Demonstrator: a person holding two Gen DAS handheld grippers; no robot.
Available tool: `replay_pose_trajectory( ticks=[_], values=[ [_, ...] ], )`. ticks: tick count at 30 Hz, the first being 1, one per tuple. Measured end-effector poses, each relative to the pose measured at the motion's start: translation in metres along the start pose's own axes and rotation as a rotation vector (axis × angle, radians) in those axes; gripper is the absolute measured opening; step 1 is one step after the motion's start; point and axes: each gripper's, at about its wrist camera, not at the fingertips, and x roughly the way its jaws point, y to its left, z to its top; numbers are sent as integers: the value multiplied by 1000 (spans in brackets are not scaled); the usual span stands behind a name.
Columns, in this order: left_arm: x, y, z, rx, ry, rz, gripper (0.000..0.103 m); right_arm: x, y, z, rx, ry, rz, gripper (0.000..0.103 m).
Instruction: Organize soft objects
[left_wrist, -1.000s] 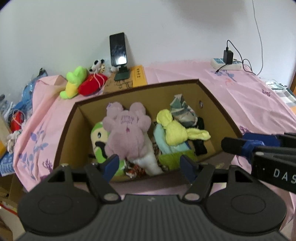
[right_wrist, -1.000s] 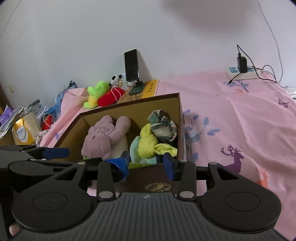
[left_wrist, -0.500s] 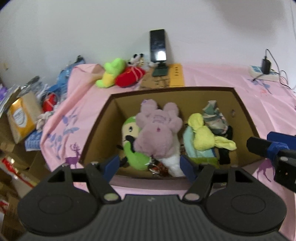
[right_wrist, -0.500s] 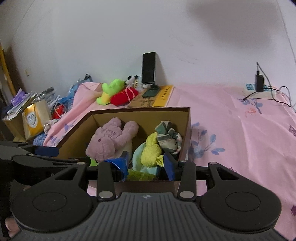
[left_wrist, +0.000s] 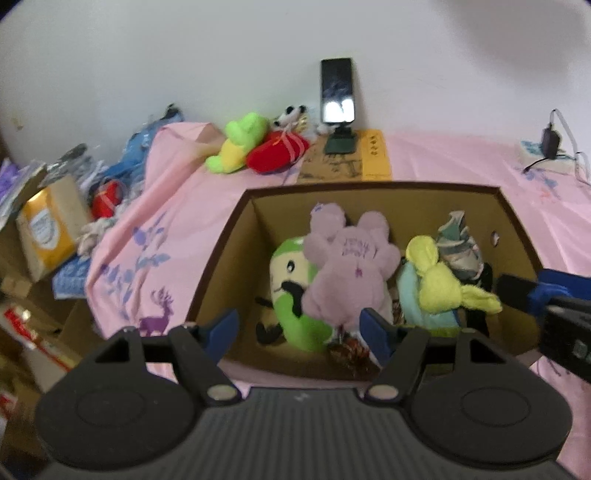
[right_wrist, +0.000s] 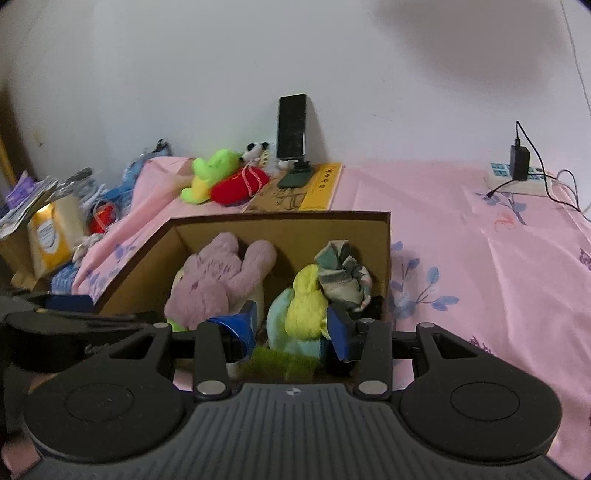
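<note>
While hovering over the near rim of the cardboard box (left_wrist: 221, 236), left gripper (left_wrist: 299, 328) gaping wide, blue fingers (left_wrist: 223, 326) spread, nothing between them. Right gripper (right_wrist: 291, 325) likewise parted and holding nothing, hanging above the box's right half, its tip showing at the right edge of the left view.

Inside the box, lying packed together: pink plush (left_wrist: 351, 269) on top of a green plush (left_wrist: 291, 288) at left; yellow cloth (left_wrist: 439, 280) over a pale blue one (right_wrist: 280, 317), with a grey patterned bundle (right_wrist: 341, 277) behind, at right. Purple writing on the pink plush, too blurred for reading.

Beyond the far wall, resting on a pink sheet (right_wrist: 498, 266): a lime plush (left_wrist: 240, 142) touching a red plush (left_wrist: 277, 155), a small panda (left_wrist: 291, 112), a phone (left_wrist: 336, 90) standing upright against the wall. At far right, a power strip (right_wrist: 517, 177) with charger plugged in. Crowding the left edge, a yellow packet (left_wrist: 46, 229) and clutter. Lying bare to the right of the box, open sheet.
</note>
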Motion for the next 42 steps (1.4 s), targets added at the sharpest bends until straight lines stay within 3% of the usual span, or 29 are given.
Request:
replay_pose_trajectory(
  ticks=[8, 21, 35, 42],
  values=[
    [23, 24, 14, 69, -4, -77, 72, 19, 36, 3, 85, -2, -111, 26],
    [47, 25, 13, 111, 43, -198, 72, 19, 51, -5, 122, 22, -250, 26],
    [21, 15, 7, 125, 14, -219, 72, 1, 47, -13, 109, 70, -256, 26],
    [-3, -10, -9, 131, 37, -207, 72, -11, 29, -23, 99, 90, -219, 27]
  ],
)
